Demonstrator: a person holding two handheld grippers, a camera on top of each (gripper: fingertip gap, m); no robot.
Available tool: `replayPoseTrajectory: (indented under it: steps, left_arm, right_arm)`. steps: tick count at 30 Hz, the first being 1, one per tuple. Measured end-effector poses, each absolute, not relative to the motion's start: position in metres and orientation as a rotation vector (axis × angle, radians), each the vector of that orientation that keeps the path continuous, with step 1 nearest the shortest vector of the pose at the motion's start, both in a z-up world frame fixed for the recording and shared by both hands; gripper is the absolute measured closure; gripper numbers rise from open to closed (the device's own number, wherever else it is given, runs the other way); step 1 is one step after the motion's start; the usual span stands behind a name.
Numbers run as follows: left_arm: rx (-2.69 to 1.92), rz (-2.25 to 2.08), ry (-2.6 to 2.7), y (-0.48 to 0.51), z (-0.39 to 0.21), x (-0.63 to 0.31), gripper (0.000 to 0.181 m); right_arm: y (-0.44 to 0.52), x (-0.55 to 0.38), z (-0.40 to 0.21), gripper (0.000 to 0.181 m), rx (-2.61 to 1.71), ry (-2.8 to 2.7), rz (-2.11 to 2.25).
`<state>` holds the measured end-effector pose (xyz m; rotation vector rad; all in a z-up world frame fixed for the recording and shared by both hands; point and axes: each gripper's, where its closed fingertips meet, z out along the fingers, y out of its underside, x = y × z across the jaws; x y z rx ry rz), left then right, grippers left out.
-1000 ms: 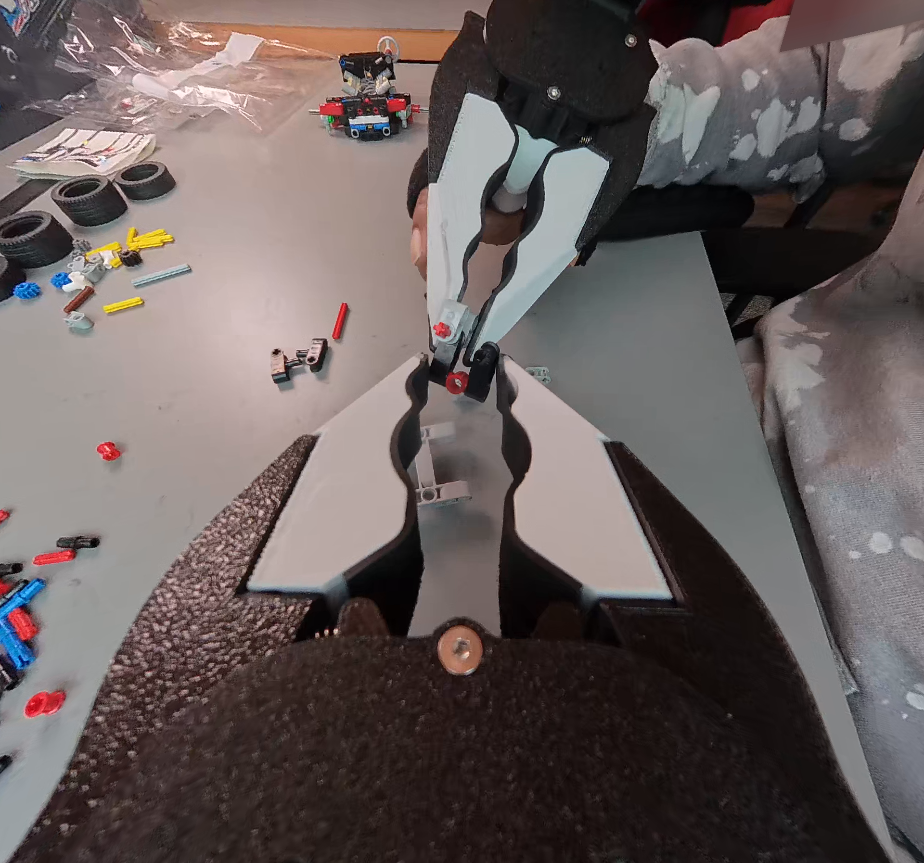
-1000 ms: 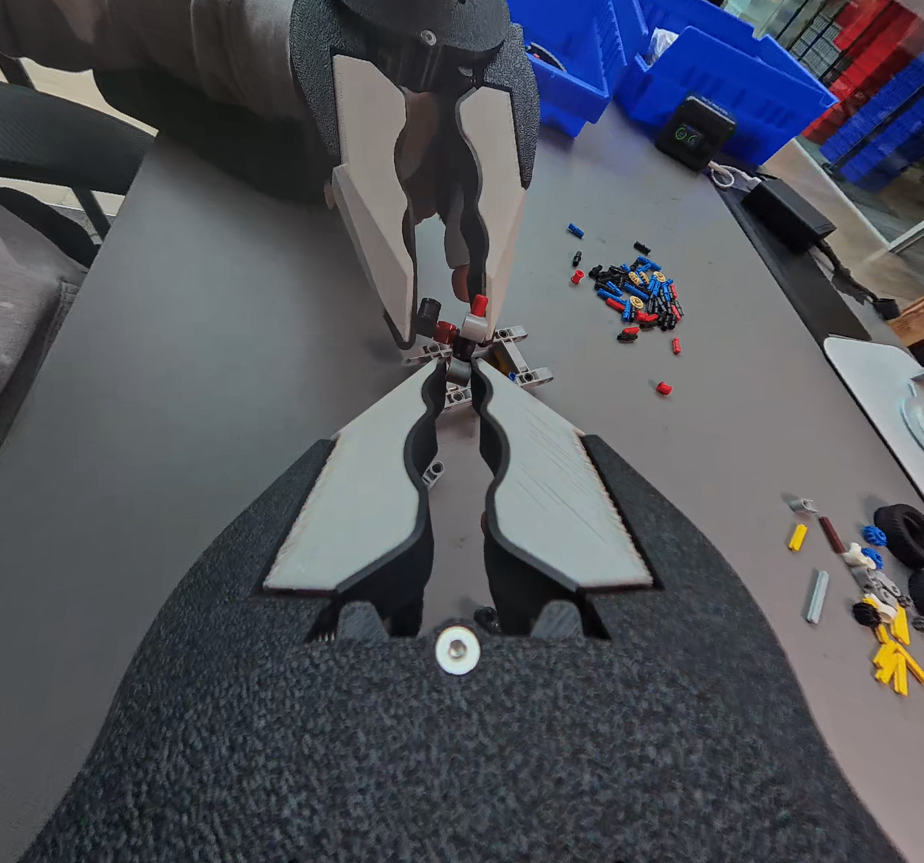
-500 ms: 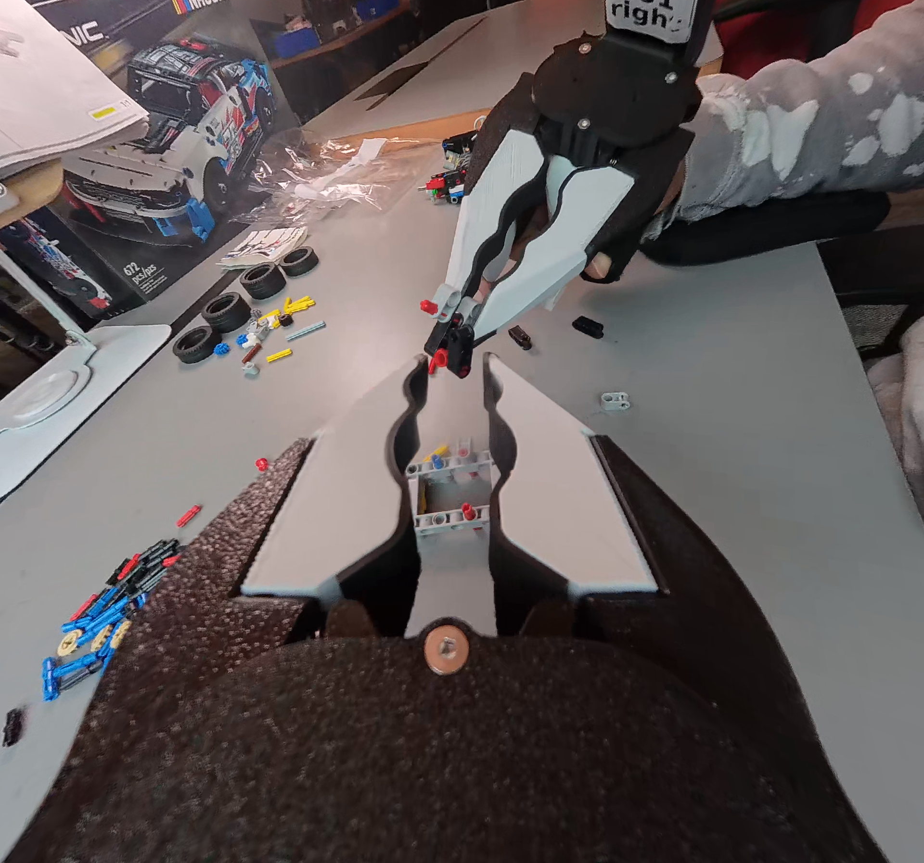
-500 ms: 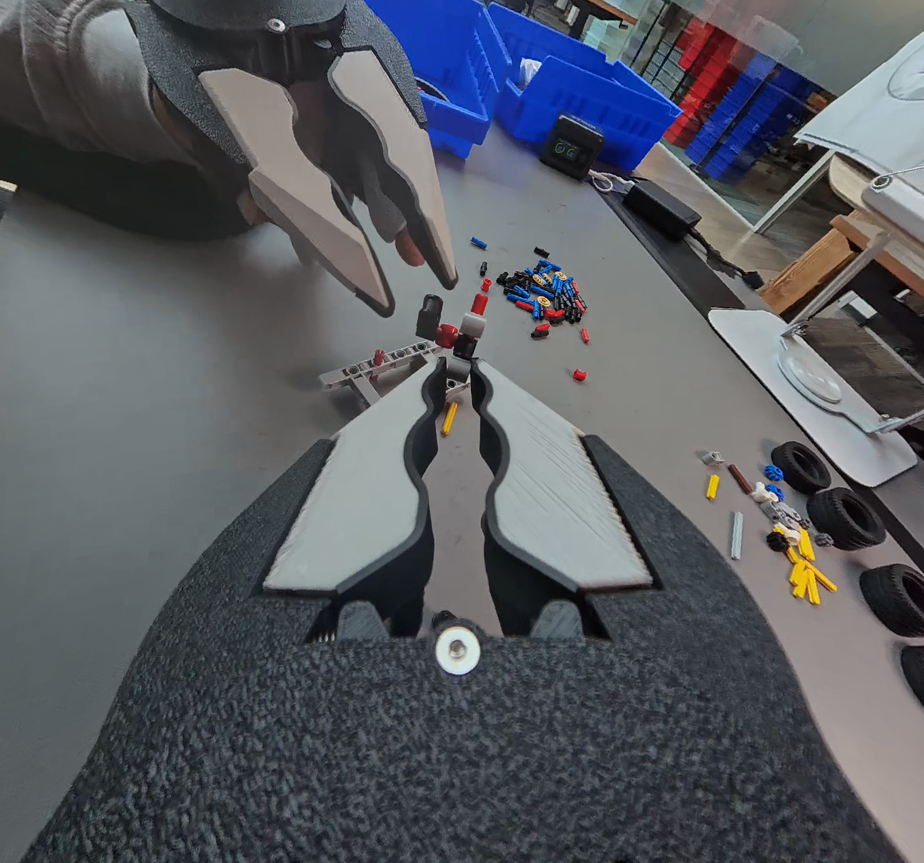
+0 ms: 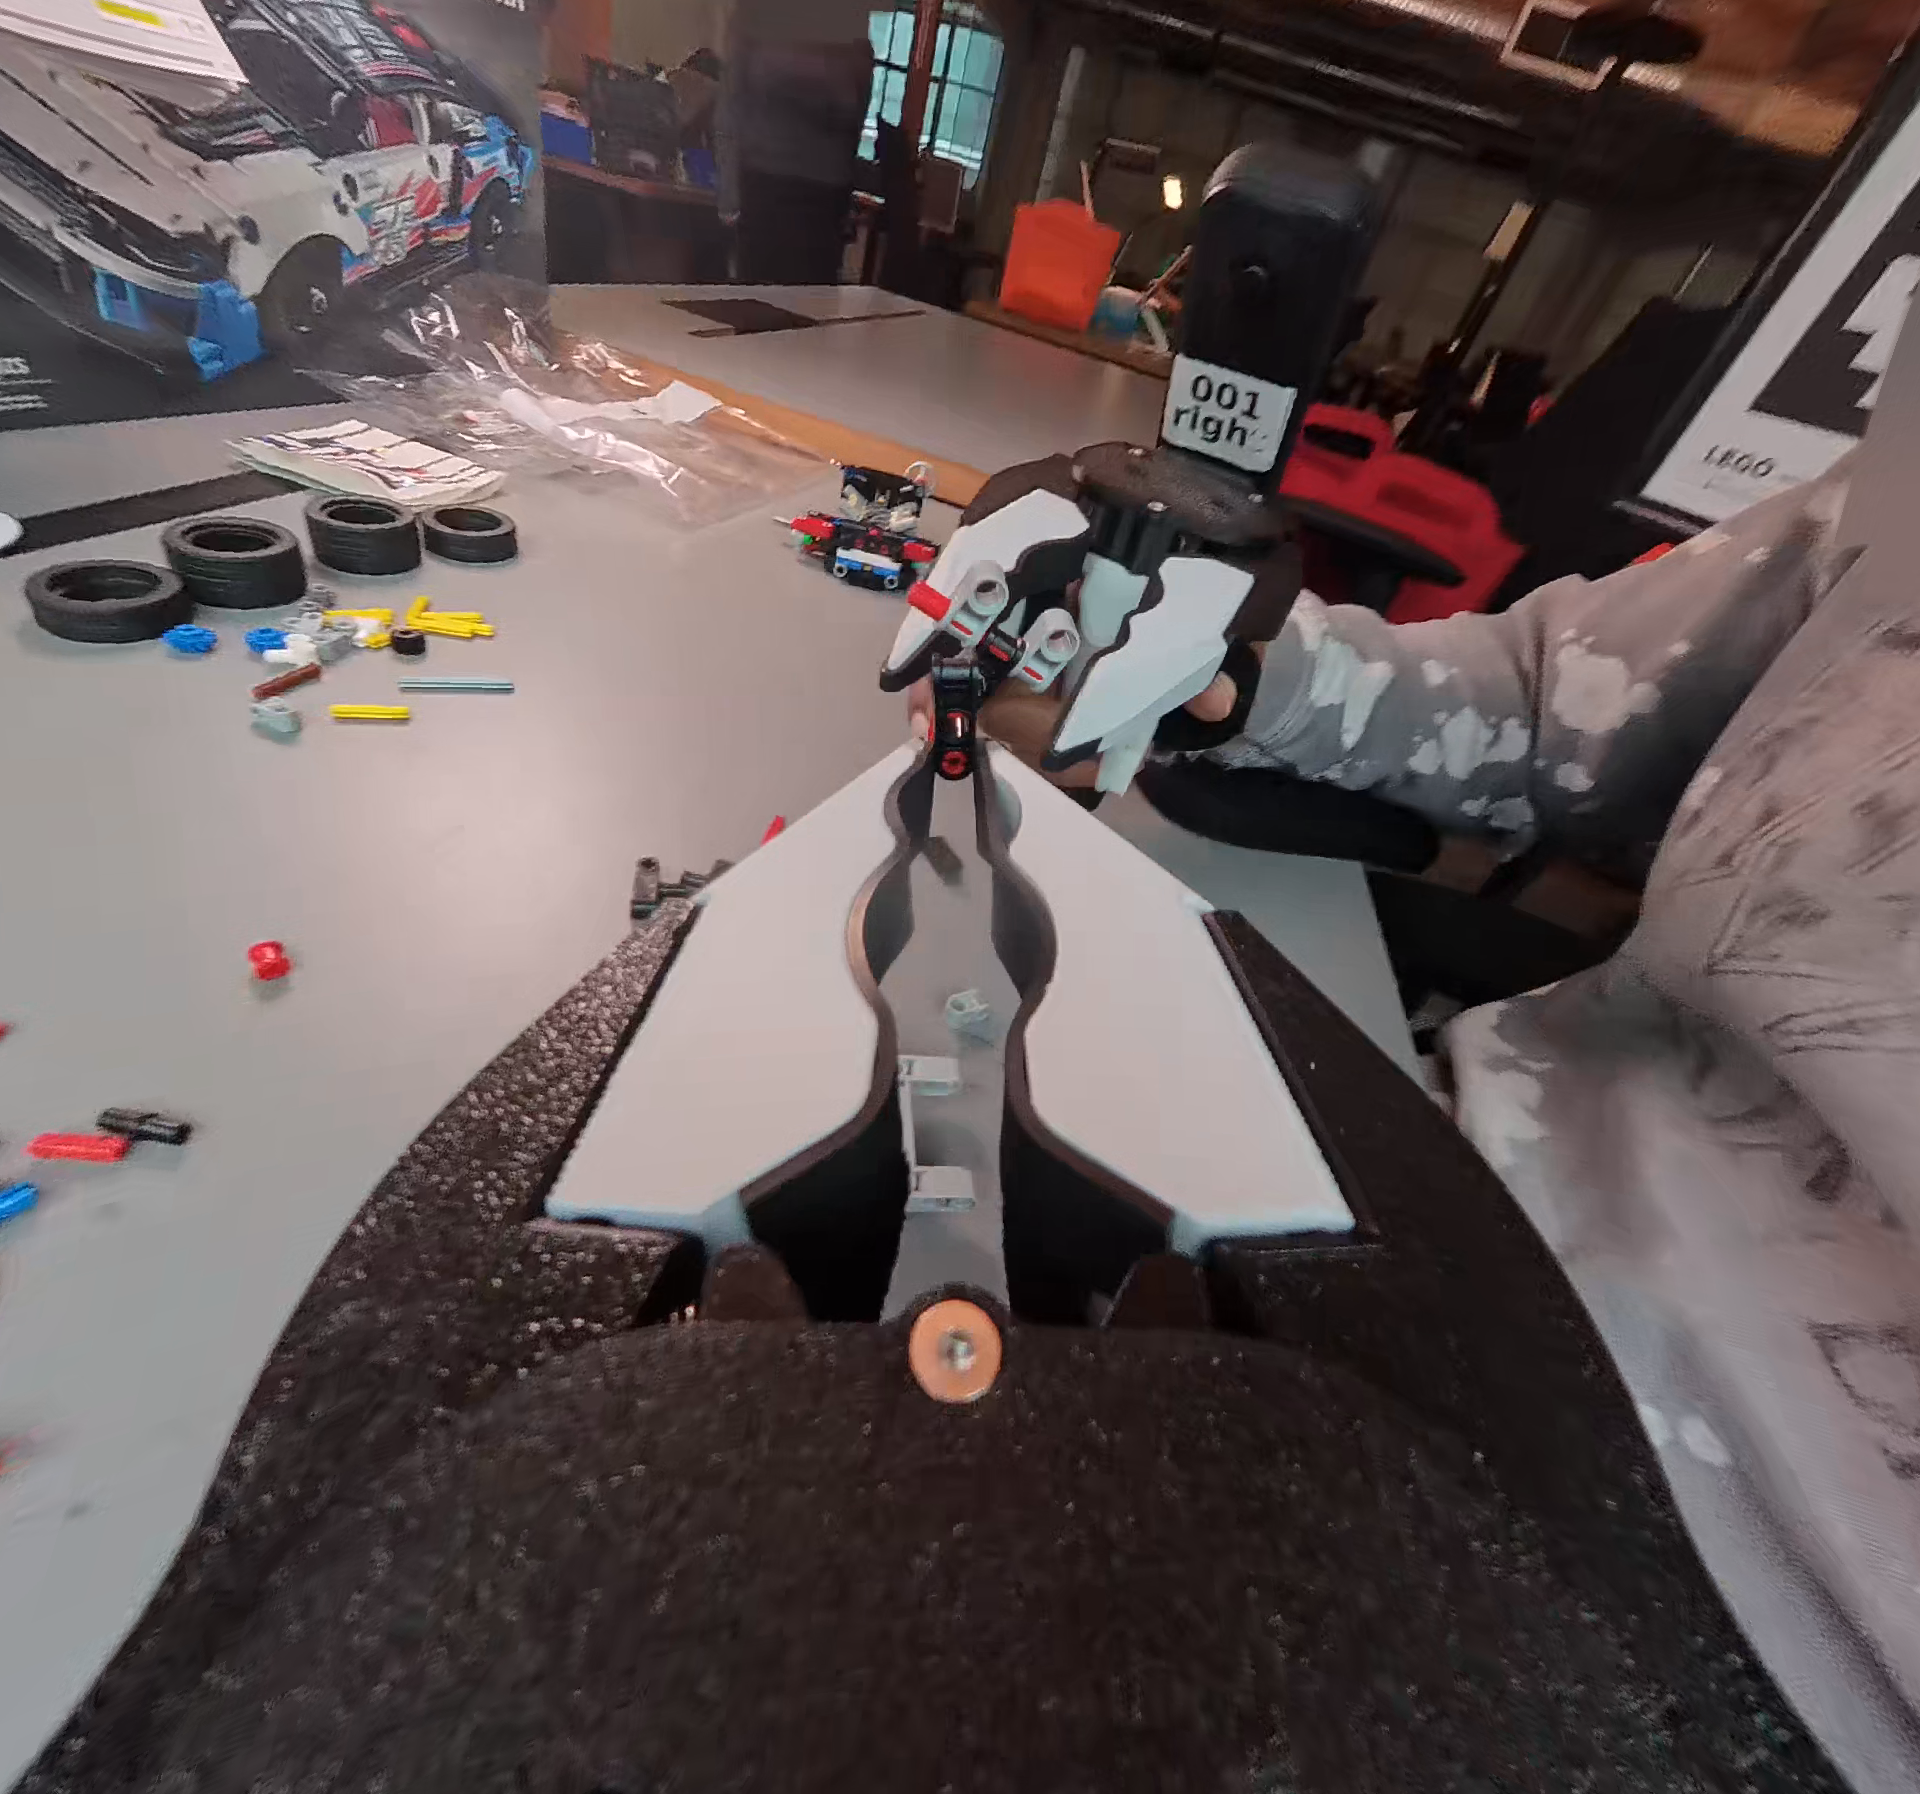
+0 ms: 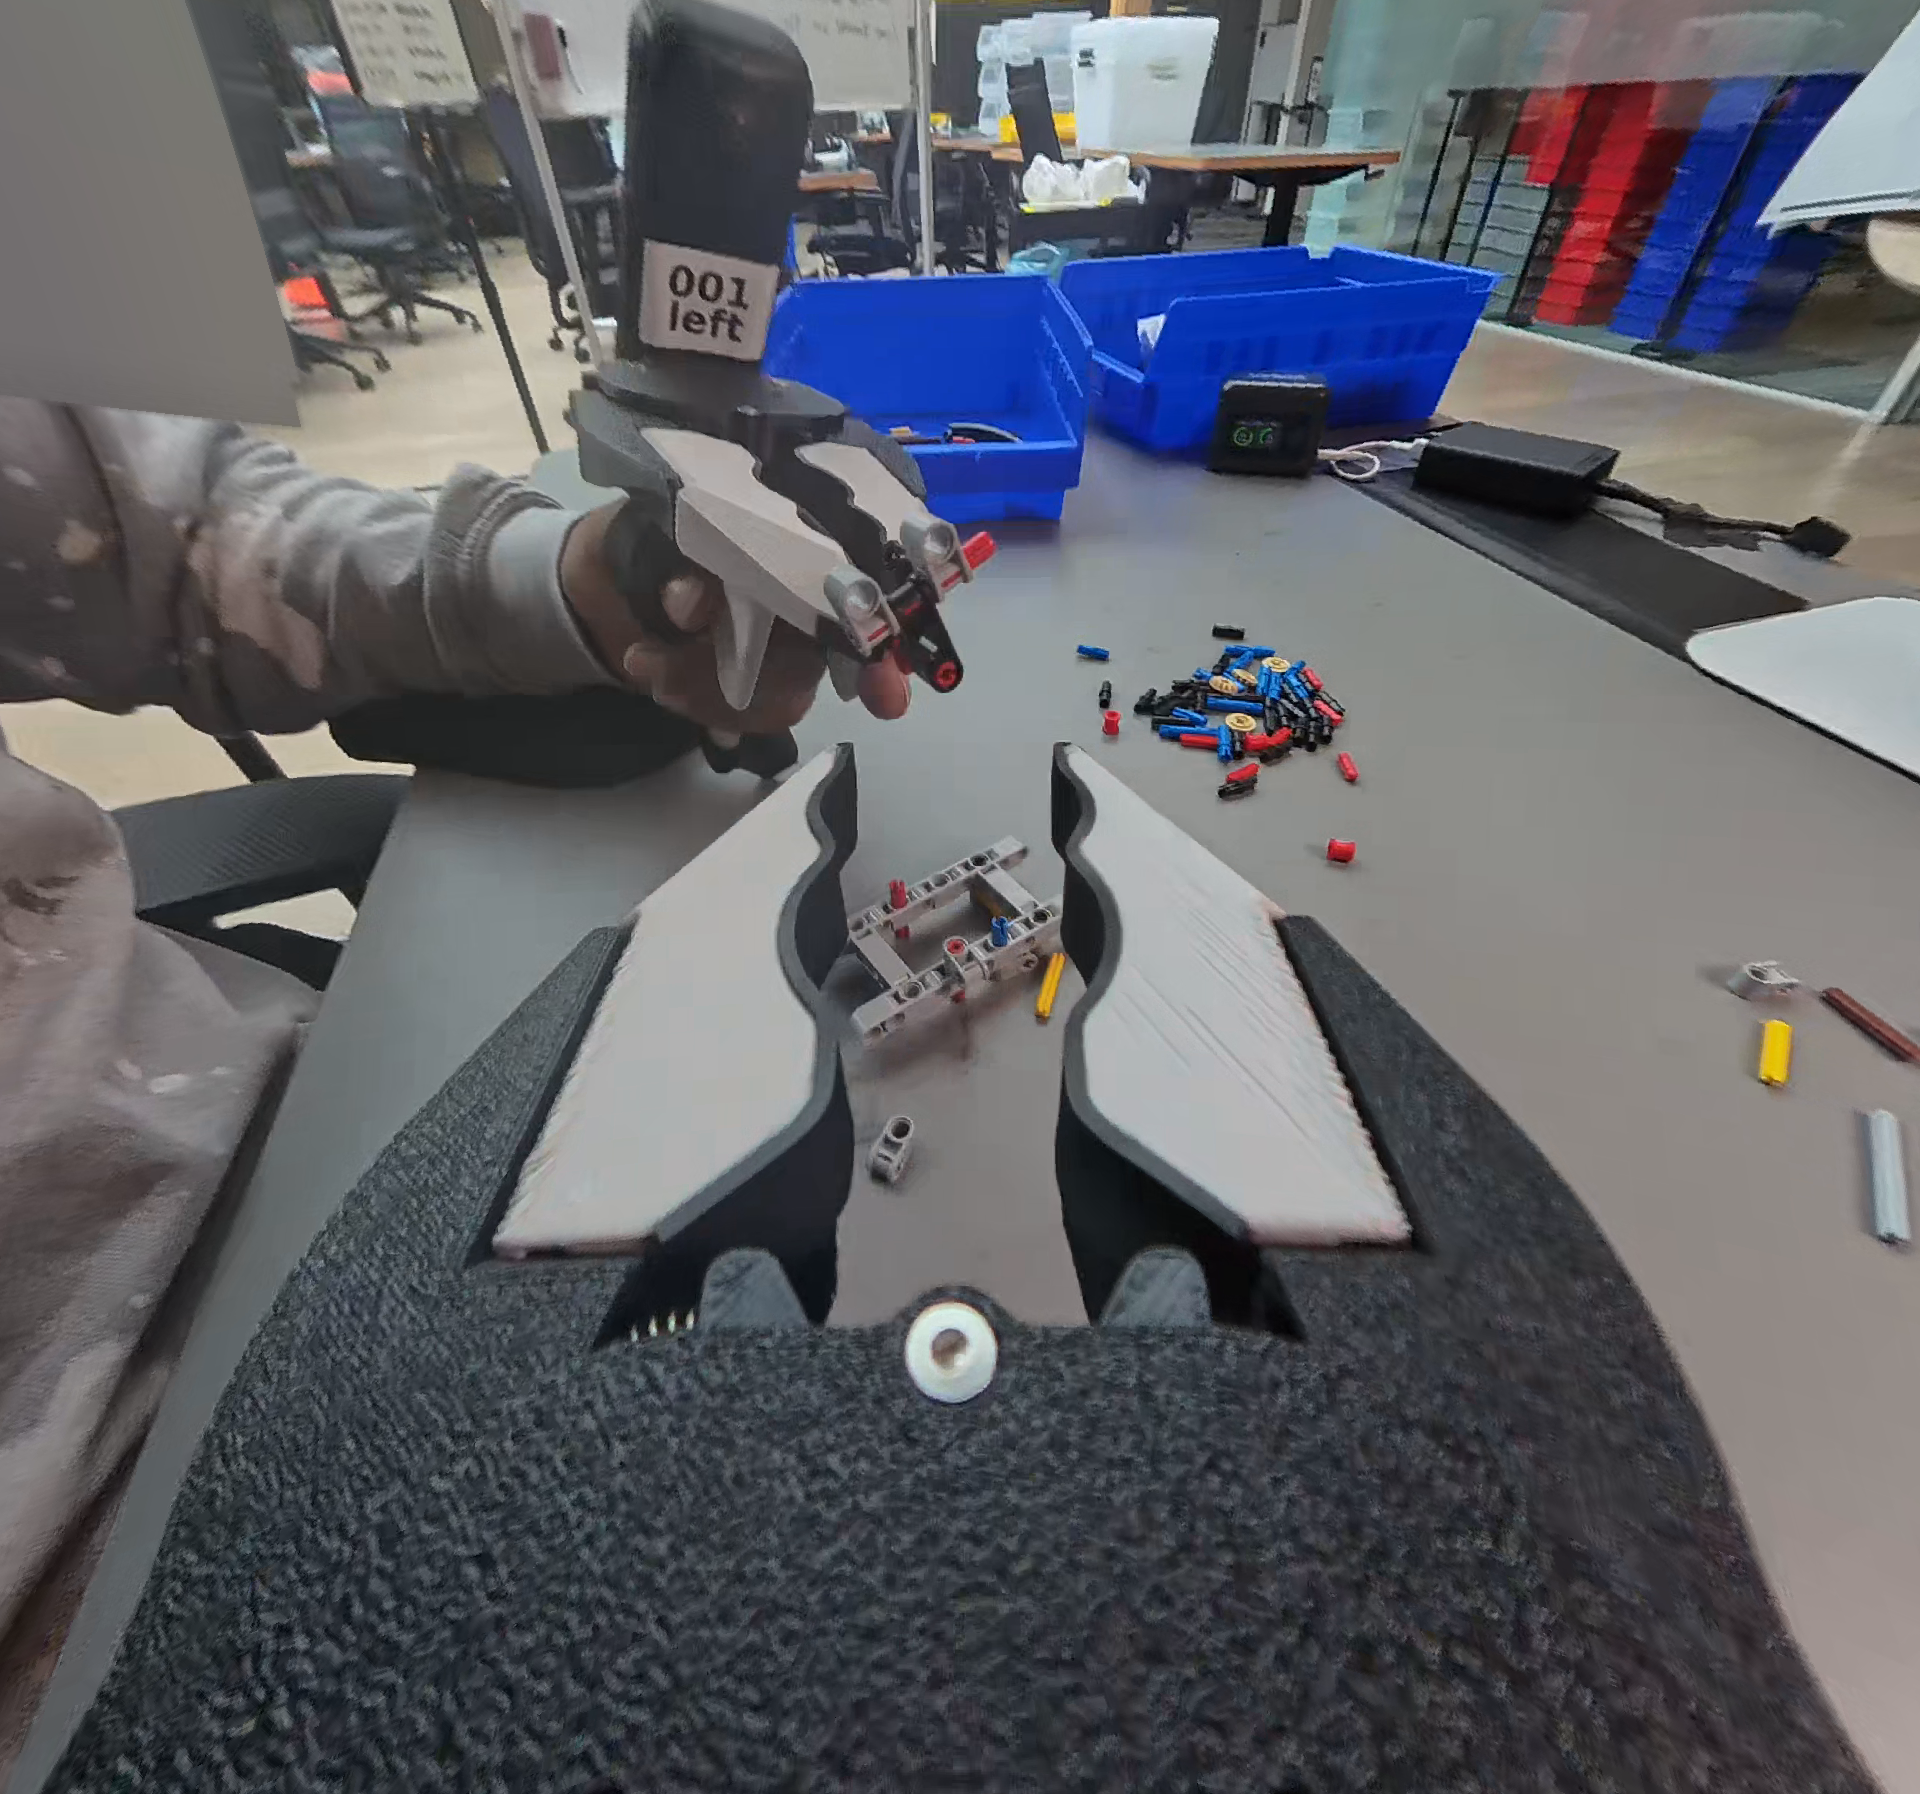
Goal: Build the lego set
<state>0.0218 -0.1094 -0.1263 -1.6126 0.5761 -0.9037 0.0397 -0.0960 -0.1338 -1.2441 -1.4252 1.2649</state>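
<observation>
My left gripper [image 5: 951, 757] is shut on a small black, red and grey lego sub-assembly [image 5: 961, 674] and holds it up above the grey table [image 5: 644, 809]. It also shows in the right wrist view [image 6: 904, 601], in the left gripper [image 6: 883, 591]. My right gripper [image 6: 954, 757] is open and empty, just behind the piece; in the left wrist view [image 5: 1039, 643] its jaws stand apart on either side of it. A grey lego frame [image 6: 945, 944] with red and blue pins lies on the table below.
Black tyres [image 5: 234, 560] and yellow and blue parts [image 5: 416, 622] lie far left, with a part-built module [image 5: 868, 539] behind. A pile of pins [image 6: 1242, 705], blue bins [image 6: 935, 373] and a loose grey connector [image 6: 891, 1147] are nearby. The person's sleeve is at the table edge. Both grippers' tips are close together, under 4 cm apart.
The sub-assembly has passed from my right gripper to my left. The left gripper shut on it, and the right gripper opened and drew back. Both grippers rose from the table.
</observation>
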Motion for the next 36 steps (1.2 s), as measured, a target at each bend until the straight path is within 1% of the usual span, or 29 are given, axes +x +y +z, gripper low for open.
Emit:
replayPoseTrajectory:
  steps: [3, 6, 7, 10, 15, 16, 19, 21, 22, 32, 36]
  left_arm:
    - [-1.588, -1.002, 0.589, -0.117, -0.122, 0.031, 0.175]
    - [-1.596, -1.043, 0.631, -0.123, -0.125, 0.042, 0.175]
    - [-1.596, -1.048, 0.637, -0.123, -0.125, 0.043, 0.175]
    - [-1.575, -1.124, 0.636, -0.129, -0.121, 0.044, 0.175]
    - [-1.587, -1.097, 0.684, -0.133, -0.124, 0.044, 0.173]
    - [-1.589, -1.095, 0.684, -0.134, -0.124, 0.042, 0.170]
    - [-1.630, -1.077, 0.685, -0.131, -0.130, 0.041, 0.165]
    - [-1.648, -1.047, 0.700, -0.129, -0.133, 0.043, 0.168]
    - [-1.647, -1.054, 0.705, -0.130, -0.133, 0.044, 0.174]
    - [-1.631, -1.079, 0.711, -0.131, -0.122, 0.041, 0.175]
    - [-1.577, -1.054, 0.517, -0.121, -0.105, -0.015, 0.177]
  right_arm:
    - [-0.110, 0.039, -0.121, 0.148, -1.197, -1.403, 1.418]
    - [-0.122, 0.035, -0.119, 0.153, -1.158, -1.433, 1.438]
    - [-0.125, 0.036, -0.119, 0.160, -1.142, -1.443, 1.447]
    - [-0.133, 0.040, -0.123, 0.164, -1.136, -1.501, 1.492]
    - [-0.134, 0.043, -0.128, 0.166, -1.150, -1.528, 1.513]
    - [-0.132, 0.042, -0.132, 0.174, -1.165, -1.538, 1.477]
    - [-0.130, 0.040, -0.140, 0.174, -1.154, -1.583, 1.369]
    - [-0.134, 0.038, -0.141, 0.174, -1.143, -1.602, 1.340]
    - [-0.134, 0.037, -0.143, 0.174, -1.134, -1.612, 1.312]
    - [-0.133, 0.039, -0.131, 0.175, -1.108, -1.564, 1.365]
    - [-0.093, 0.063, -0.119, 0.175, -1.154, -1.449, 1.323]
